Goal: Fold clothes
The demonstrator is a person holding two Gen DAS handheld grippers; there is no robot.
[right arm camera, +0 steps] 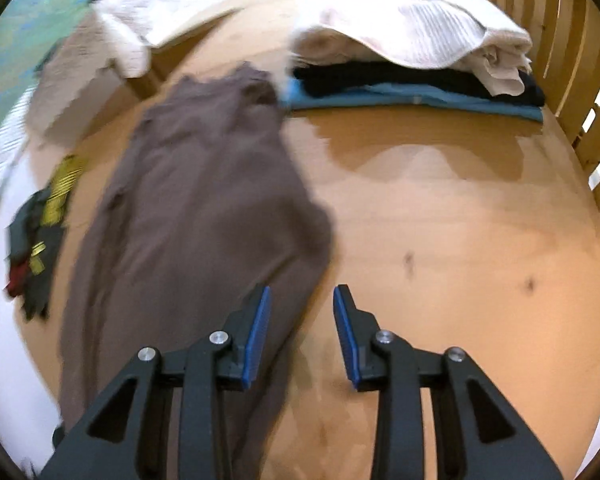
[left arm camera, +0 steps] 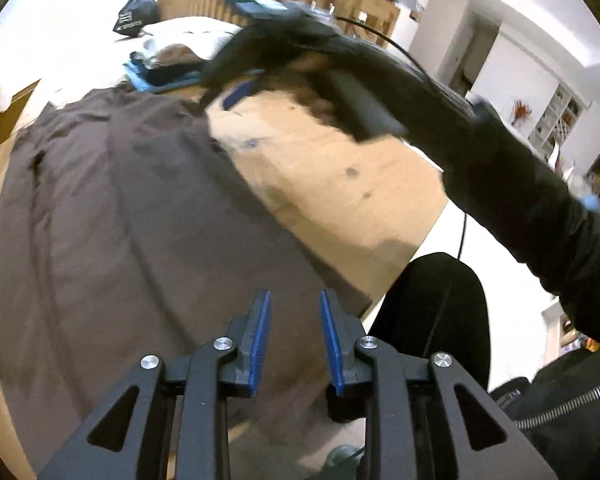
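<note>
Bright indoor light, heavy fisheye curve, motion blur in both views.

Walls and floor blow out to white. The sleeved arm [left arm camera: 500, 168] and brown garment [right arm camera: 204, 208] smear with motion; the blue finger pads [right arm camera: 256, 336] stay sharp. Soft overlapping shadows fall on the wooden table [right arm camera: 460, 240] below the folded stack [right arm camera: 416, 64]. Dark vignette rings the corners.

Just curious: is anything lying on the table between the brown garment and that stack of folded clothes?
Nothing: in the right wrist view, the brown garment reaches the stack of folded clothes.
</note>
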